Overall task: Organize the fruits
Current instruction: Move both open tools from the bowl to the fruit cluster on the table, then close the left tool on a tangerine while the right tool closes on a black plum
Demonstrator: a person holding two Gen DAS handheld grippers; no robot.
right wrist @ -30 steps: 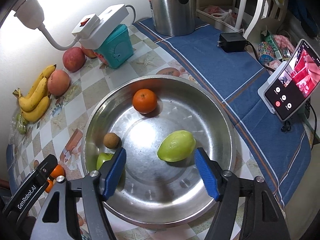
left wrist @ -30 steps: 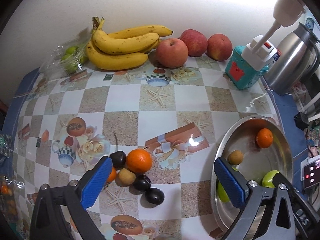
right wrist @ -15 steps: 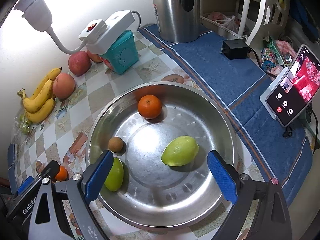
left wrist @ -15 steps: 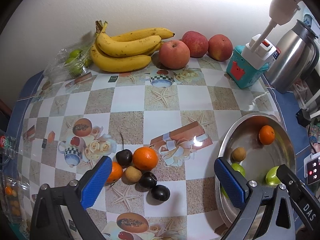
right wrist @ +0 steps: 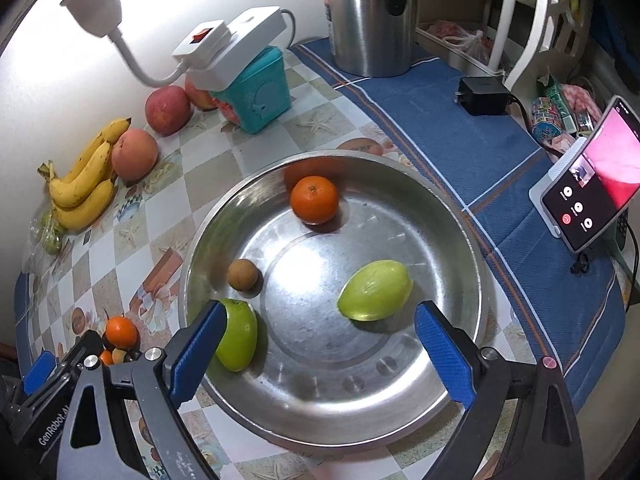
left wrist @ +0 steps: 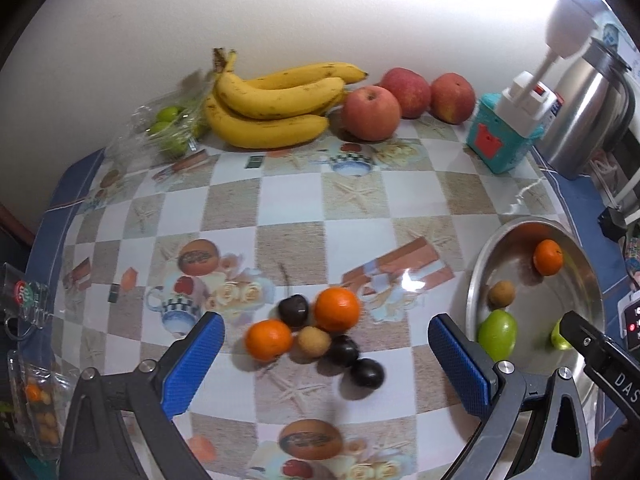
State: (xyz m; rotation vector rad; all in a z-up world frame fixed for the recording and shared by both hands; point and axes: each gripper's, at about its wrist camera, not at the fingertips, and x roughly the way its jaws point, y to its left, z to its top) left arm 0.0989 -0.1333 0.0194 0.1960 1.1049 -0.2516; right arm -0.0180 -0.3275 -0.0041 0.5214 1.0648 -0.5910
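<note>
Fruits lie in three groups on our checked tablecloth (left wrist: 288,208). By the wall we count one bunch of bananas (left wrist: 276,110), three red apples (left wrist: 373,113) and a clear bag of small green fruits (left wrist: 170,128). Near the front, a loose cluster sits between our left gripper's (left wrist: 326,364) spread blue pads: two oranges (left wrist: 337,309), one small tan fruit (left wrist: 314,341) and three dark plums (left wrist: 294,309), most of them touching a neighbour. The steel bowl (right wrist: 460,384) holds four pieces, each apart from the others: one orange (right wrist: 315,199), one tan fruit (right wrist: 242,275) and two green fruits (right wrist: 375,290), one near the middle, the other against the bowl's near-left wall. Our right gripper (right wrist: 320,352) hangs over the bowl; its jaws have just been opening and stand wide with nothing pinched, one pad just in front of the left green fruit. The left gripper's jaws are likewise wide and hold nothing. The bowl's far half and middle are bare metal. A broad stretch of cloth between the cluster and the wall fruit lies free. To the right stand a teal box (right wrist: 262,90), a steel kettle (right wrist: 370,16) and a phone on a stand (right wrist: 588,200).
</note>
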